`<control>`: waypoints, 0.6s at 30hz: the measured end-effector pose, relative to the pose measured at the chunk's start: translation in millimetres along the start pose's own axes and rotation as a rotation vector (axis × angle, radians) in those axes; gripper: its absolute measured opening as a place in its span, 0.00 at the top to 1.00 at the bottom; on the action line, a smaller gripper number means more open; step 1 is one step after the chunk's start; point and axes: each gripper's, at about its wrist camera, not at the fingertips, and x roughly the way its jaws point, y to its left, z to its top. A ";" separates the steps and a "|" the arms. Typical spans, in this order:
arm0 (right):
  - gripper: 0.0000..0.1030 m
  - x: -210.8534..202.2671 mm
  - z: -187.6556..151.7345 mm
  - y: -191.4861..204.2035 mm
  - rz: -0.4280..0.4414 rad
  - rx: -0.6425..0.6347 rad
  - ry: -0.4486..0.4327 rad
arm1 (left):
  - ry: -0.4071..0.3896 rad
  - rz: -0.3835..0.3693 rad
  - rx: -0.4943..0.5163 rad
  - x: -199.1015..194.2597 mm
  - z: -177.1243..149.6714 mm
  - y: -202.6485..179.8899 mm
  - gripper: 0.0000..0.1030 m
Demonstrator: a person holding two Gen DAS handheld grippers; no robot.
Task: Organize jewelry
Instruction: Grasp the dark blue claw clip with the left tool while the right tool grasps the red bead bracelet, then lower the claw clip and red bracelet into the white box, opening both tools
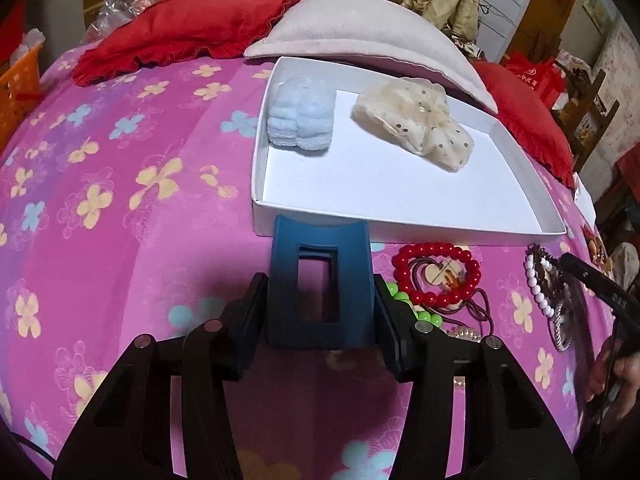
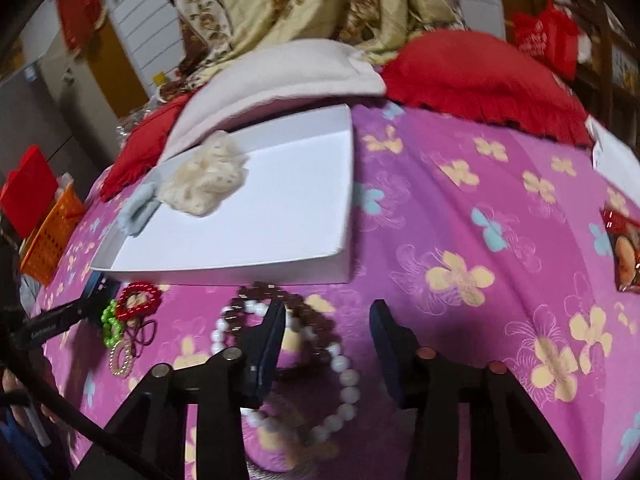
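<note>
My left gripper (image 1: 320, 280) is shut on a dark blue hair claw clip (image 1: 320, 292), held just in front of the near edge of a white shallow box (image 1: 400, 184). The box holds a light blue fluffy scrunchie (image 1: 300, 120) and a cream dotted scrunchie (image 1: 416, 124). On the pink flowered bedspread lie a red bead bracelet (image 1: 436, 276), green beads (image 1: 404, 304) and a white pearl bracelet (image 2: 340, 364) with a dark bead bracelet (image 2: 280, 300). My right gripper (image 2: 328, 312) is open, hovering over the white and dark bracelets.
Red pillows (image 1: 180, 36) and a pale pink pillow (image 1: 360, 28) lie behind the box. An orange basket (image 1: 20, 88) stands at the far left. Dark hair ties (image 2: 140, 332) and a small gold ring-shaped piece (image 2: 120, 356) lie near the green beads.
</note>
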 end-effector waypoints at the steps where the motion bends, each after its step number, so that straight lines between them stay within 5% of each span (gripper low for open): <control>1: 0.67 2.8 -0.6 1.1 0.002 -0.008 0.009 | 0.000 0.001 0.001 -0.2 -0.6 0.0 0.52; 3: 0.69 4.2 -1.3 9.8 -0.025 -0.058 0.001 | -0.004 0.007 0.005 -0.5 -1.2 -0.6 0.52; 7: 0.90 9.2 -6.6 29.1 -0.029 -0.144 0.014 | -0.015 0.031 0.018 -2.3 -2.5 -2.4 0.52; 12: 0.92 -4.1 -9.3 49.2 0.025 -0.192 -0.024 | -0.050 0.044 0.024 -13.4 -3.2 -2.8 0.52; 18: 0.92 -37.8 -0.2 45.4 0.074 -0.109 -0.137 | -0.099 0.021 0.005 -31.6 -2.5 2.4 0.52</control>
